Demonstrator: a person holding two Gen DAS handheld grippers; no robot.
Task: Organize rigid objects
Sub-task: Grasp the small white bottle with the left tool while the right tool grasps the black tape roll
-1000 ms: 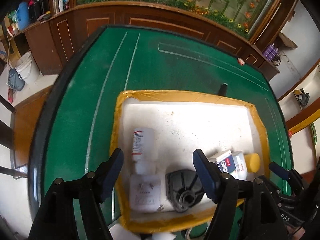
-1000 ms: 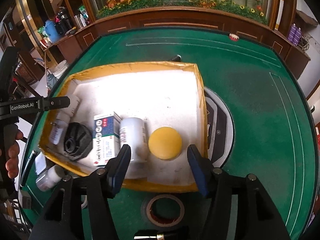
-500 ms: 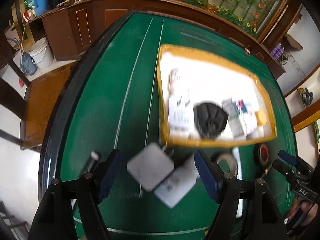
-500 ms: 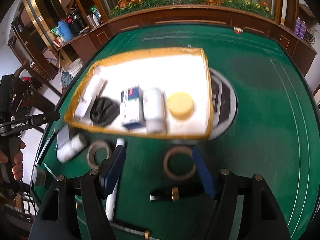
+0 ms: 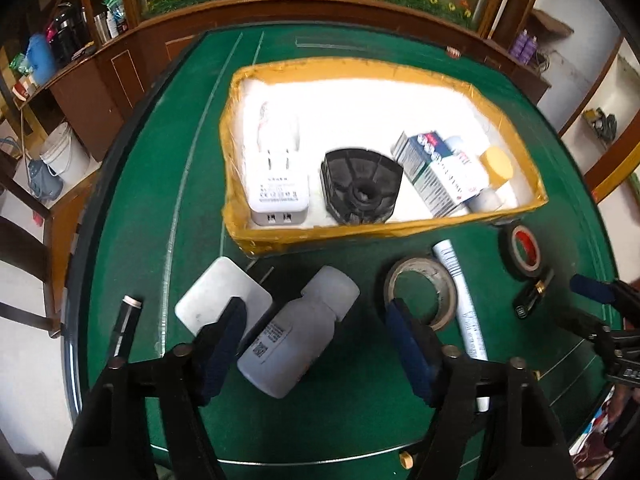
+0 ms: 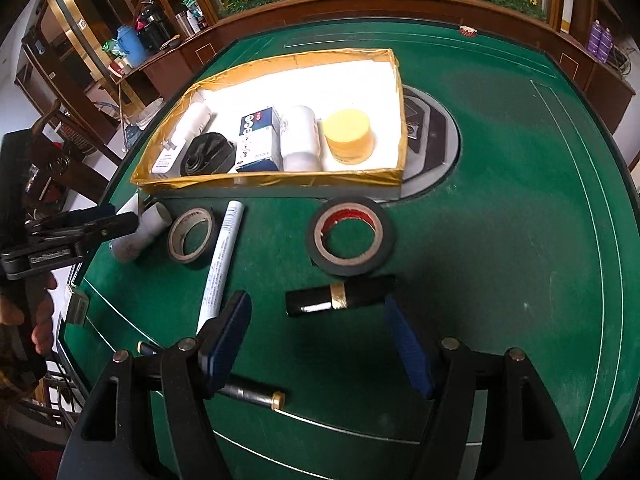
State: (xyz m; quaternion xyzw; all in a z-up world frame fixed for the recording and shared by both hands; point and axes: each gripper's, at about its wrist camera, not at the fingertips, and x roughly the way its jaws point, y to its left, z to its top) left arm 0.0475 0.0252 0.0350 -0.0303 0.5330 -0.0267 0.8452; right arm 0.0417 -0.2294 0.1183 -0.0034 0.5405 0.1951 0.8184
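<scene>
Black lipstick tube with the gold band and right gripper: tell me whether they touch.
Apart. The right wrist view shows the black lipstick tube lying on green felt between the open right gripper fingers, gaps either side.

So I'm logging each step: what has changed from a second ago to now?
Both grippers pulled back from over the tray to the loose things in front of it. The left gripper now straddles the white bottle, jaws closing but not yet on it; the right gripper frames the black tube, open. Nothing was gripped or released; the tray's contents stayed put.
</scene>
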